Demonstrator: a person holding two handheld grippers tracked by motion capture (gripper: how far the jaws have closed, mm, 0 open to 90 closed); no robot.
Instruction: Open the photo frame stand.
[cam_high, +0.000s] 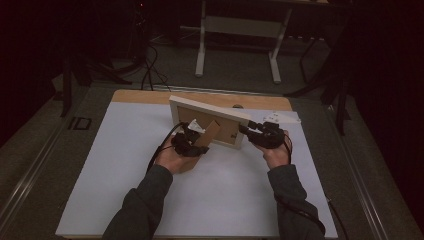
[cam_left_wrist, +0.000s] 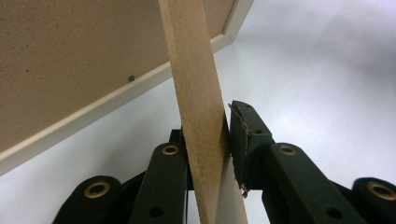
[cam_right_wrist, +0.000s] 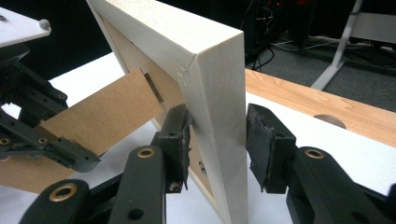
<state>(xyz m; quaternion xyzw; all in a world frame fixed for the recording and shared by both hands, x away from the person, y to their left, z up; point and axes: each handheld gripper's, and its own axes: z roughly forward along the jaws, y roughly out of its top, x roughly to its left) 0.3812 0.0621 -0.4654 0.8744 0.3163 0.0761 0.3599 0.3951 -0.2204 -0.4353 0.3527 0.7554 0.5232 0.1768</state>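
A pale wooden picture frame (cam_high: 210, 107) stands upright on the white table (cam_high: 125, 165), its brown backing facing me. A brown cardboard easel stand (cam_high: 210, 134) swings out from that backing. My left gripper (cam_high: 192, 142) is shut on the stand; in the left gripper view the stand (cam_left_wrist: 198, 93) runs between the jaws of the left gripper (cam_left_wrist: 208, 135), in front of the frame's backing (cam_left_wrist: 70, 56). My right gripper (cam_high: 247, 130) is shut on the frame's right side rail. The right gripper view has the right gripper (cam_right_wrist: 217, 135) with a pad on each side of the frame (cam_right_wrist: 219, 93), and the left gripper (cam_right_wrist: 51, 126) on the stand (cam_right_wrist: 102, 112).
A bare wooden strip (cam_high: 150, 96) with a round notch (cam_high: 237, 106) runs along the table's far edge. Beyond it stand white desk legs (cam_high: 202, 50), and cables (cam_high: 147, 65) lie on the dark floor. White tabletop stretches to both sides and toward me.
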